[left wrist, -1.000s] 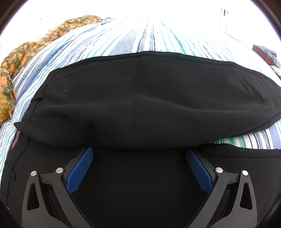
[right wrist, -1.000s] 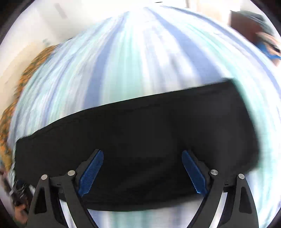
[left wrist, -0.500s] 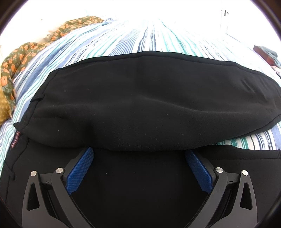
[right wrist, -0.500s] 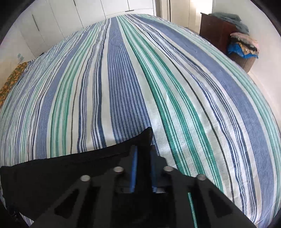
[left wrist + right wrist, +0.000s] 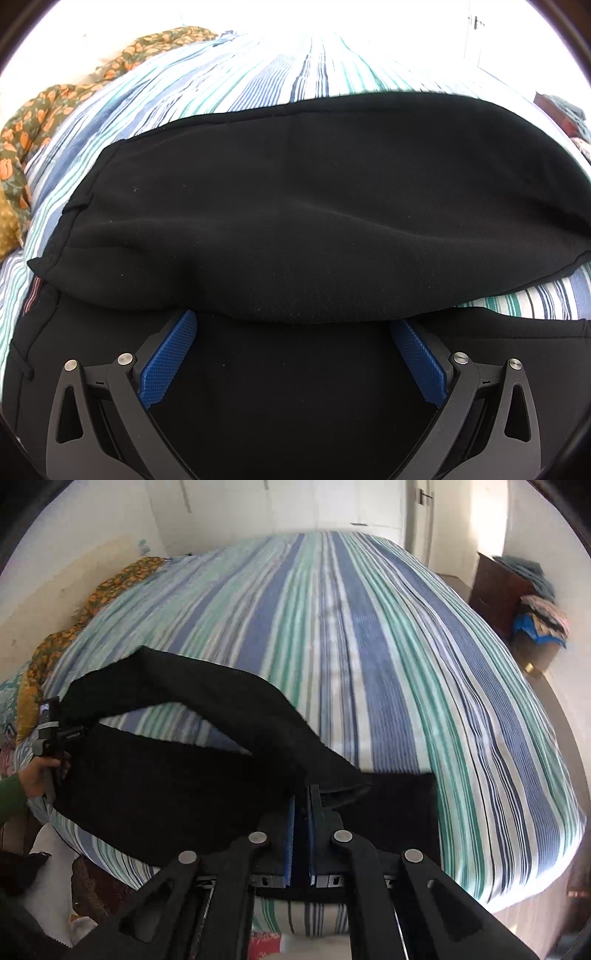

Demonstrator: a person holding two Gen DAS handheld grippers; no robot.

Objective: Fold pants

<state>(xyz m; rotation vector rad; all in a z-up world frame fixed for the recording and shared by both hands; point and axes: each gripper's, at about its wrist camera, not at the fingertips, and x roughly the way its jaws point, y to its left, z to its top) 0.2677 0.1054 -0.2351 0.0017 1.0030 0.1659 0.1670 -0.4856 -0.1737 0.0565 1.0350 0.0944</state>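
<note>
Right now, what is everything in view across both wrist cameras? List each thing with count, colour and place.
pants: one pair, black, spread across the near part of the bed, one leg lifted.
bed sheet: one, blue, green and white stripes, covering the bed.
patterned cloth: one, olive with orange print, along the bed's left edge.
cabinet: one, dark brown, by the right wall, clothes heaped on and beside it.
left tongs: black with blue pads, open, over the pants.
right tongs: black with blue pads, shut on the lifted leg's end.
hand: one, green sleeve, holding the left tongs.
</note>
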